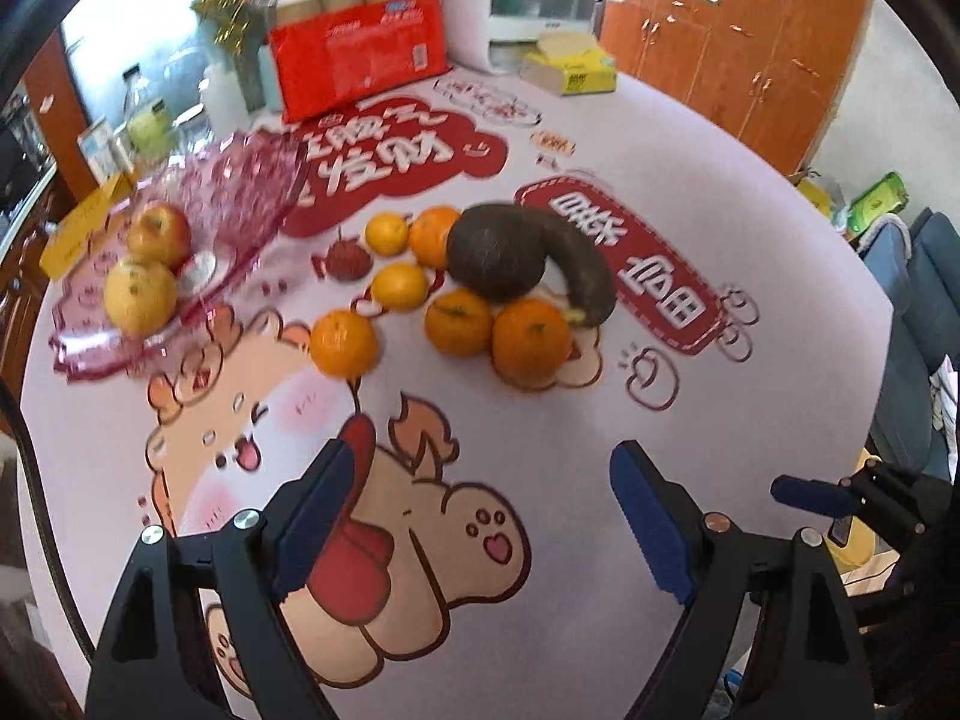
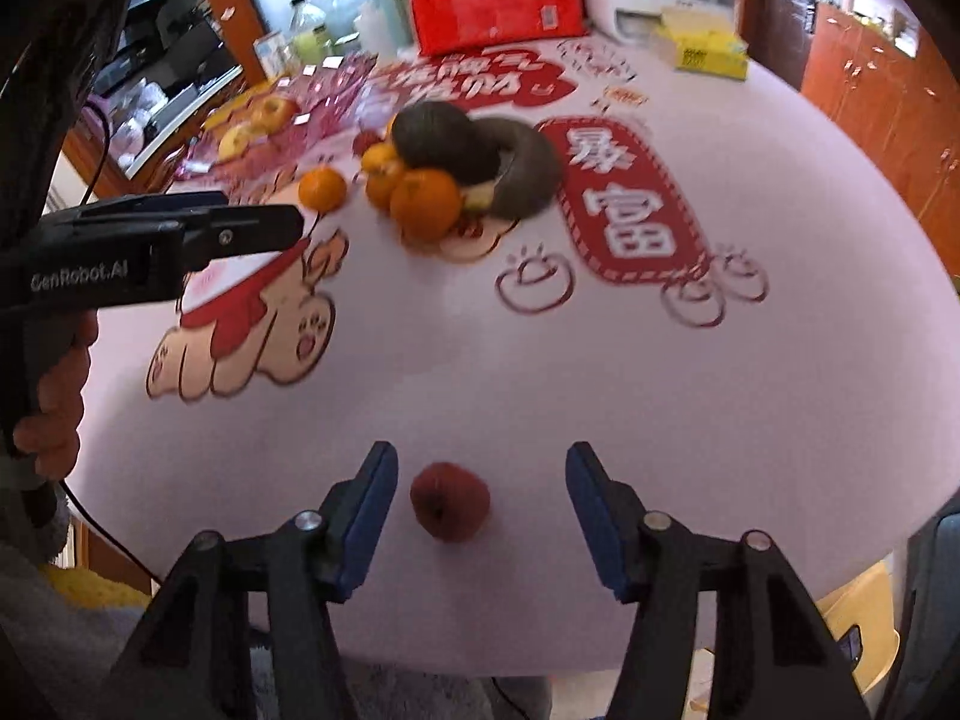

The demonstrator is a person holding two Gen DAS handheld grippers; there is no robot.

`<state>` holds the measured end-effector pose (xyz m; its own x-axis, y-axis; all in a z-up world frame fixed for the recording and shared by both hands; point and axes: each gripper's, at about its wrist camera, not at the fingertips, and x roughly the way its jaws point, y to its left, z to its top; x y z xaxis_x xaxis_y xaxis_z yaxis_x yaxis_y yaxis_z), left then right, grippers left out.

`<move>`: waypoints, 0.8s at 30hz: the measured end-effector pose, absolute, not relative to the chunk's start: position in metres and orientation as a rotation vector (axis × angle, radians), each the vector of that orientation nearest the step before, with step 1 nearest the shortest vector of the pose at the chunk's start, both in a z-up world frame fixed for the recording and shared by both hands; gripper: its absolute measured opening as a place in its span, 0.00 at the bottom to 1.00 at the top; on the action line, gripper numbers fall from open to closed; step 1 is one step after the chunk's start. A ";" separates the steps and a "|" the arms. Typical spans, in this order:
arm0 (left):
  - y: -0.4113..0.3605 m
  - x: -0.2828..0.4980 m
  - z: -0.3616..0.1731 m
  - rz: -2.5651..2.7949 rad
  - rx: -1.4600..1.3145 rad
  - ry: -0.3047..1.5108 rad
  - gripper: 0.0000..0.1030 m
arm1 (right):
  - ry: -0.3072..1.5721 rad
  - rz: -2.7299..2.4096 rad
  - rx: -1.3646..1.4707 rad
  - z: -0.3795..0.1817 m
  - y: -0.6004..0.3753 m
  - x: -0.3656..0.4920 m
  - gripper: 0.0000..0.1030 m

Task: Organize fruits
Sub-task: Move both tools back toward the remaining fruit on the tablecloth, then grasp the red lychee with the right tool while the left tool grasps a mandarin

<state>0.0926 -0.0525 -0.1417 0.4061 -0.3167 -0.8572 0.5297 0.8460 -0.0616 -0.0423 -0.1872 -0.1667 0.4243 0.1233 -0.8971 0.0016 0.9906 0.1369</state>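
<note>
Right gripper (image 2: pixel 480 504) jaws apart around red fruit (image 2: pixel 450 501); oranges (image 2: pixel 425 203) well beyond.

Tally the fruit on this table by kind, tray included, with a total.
Round orange citrus fruits: 6
Yellow-red apples in the pink plastic tray: 2
Small red round fruits, one nearer the table edge: 2
Dark oval avocado-like fruit: 1
Dark curved banana-like fruit: 1
Total: 12

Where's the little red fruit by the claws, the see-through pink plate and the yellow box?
small dark-red round fruit (image 2: pixel 450 501), right wrist view, its top.
clear pink plastic fruit plate (image 1: pixel 240 192), left wrist view, raised back rim.
yellow tissue box (image 1: pixel 570 69), left wrist view, front side.
</note>
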 end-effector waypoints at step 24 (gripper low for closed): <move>-0.086 0.124 -0.170 -0.410 0.064 1.098 0.84 | 1.119 0.100 -0.009 -0.178 -0.210 -0.008 0.28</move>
<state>0.1236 -0.0861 -0.1705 0.3885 -0.2906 -0.8744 0.3529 0.9235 -0.1502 -0.0083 -0.2104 -0.1781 0.4327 0.0762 -0.8983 -0.0851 0.9954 0.0434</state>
